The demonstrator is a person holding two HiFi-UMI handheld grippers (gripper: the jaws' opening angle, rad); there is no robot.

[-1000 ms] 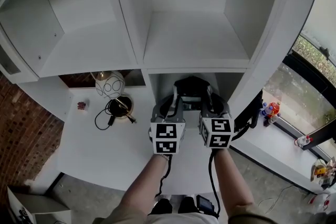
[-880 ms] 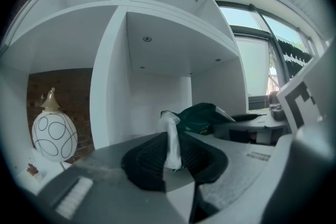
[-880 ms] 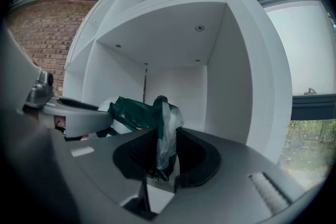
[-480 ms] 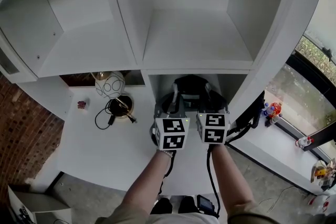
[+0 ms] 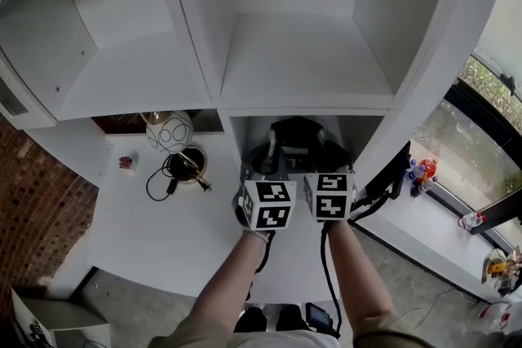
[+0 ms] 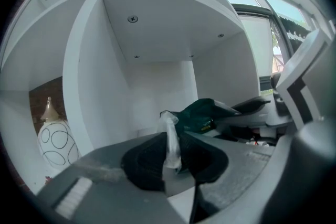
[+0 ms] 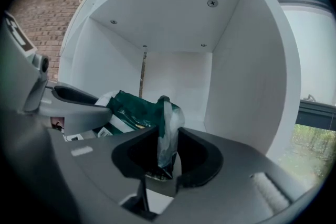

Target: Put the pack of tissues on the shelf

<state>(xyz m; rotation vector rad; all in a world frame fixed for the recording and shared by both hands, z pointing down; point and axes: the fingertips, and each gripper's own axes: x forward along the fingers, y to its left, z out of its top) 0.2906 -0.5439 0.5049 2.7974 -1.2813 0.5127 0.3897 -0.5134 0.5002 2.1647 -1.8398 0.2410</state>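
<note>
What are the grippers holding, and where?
Dark green plastic tissue pack: left gripper pinches one clear wrapper end; right gripper, jaws just opening, pinches the other.

text: none legible | pack of tissues (image 7: 134,110): print too small to read

- My left hand-held gripper (image 5: 266,161) and right hand-held gripper (image 5: 325,155) reach side by side into the low compartment of the shelf (image 5: 303,103).
- The dark pack of tissues (image 5: 298,130) sits just ahead of them.
- The right jaws have just been opening, with the wrapper between them.
- A white rounded ornament (image 5: 170,131) stands on the worktop (image 5: 163,232).
</note>
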